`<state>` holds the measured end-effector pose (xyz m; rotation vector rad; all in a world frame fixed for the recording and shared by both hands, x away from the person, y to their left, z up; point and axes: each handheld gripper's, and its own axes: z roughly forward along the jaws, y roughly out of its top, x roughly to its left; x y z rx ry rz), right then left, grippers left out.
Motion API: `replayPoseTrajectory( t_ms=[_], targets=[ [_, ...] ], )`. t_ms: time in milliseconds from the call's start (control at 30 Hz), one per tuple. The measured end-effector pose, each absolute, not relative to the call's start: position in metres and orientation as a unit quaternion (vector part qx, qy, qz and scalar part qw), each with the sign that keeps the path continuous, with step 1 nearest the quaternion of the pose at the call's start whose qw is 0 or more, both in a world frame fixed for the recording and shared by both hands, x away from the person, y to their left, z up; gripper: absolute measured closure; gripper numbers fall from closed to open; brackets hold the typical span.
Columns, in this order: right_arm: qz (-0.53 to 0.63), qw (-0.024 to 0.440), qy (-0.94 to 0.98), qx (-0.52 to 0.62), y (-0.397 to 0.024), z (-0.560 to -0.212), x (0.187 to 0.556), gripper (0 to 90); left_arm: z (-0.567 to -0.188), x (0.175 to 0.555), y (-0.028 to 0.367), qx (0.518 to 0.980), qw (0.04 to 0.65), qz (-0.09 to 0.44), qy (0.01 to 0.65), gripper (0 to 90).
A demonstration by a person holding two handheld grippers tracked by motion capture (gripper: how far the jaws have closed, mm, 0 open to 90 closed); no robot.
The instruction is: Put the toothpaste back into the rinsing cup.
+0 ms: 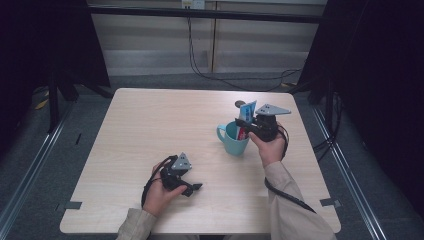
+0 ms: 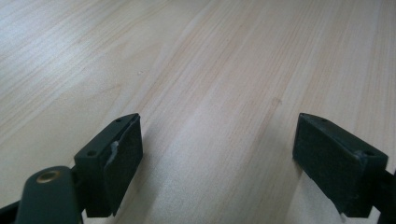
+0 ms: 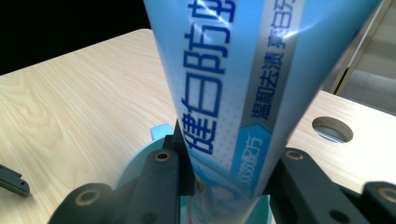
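The tube [image 3: 243, 93] is light blue with dark blue lettering and a silver band, the mug [image 1: 234, 140] is pale turquoise, both tongs are black, and the surface [image 1: 150, 130] shows light wood grain.

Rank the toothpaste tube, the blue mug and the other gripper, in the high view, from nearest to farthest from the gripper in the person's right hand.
1. Toothpaste tube: clamped between the right gripper's jaws, standing in the mug.
2. Blue mug: directly beside and below that gripper, handle pointing left.
3. Left gripper: far across the table, near its front edge, jaws open.
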<state>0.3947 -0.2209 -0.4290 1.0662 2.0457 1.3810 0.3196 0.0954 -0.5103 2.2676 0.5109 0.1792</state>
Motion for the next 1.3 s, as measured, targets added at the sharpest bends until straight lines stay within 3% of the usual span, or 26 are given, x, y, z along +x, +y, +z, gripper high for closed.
replayPoseTrajectory(
  t_ms=[300,1300],
  targets=[
    [0.517,0.223,0.725,0.395,-0.219,-0.429,0.399,66.7,-0.51,0.32,0.096,0.896,0.392,0.072,0.198,16.1],
    [0.5,0.228,0.743,0.381,-0.208,-0.429,0.408,67.2,-0.51,0.32,0.096,0.895,0.392,0.071,0.199,16.0]
  ],
)
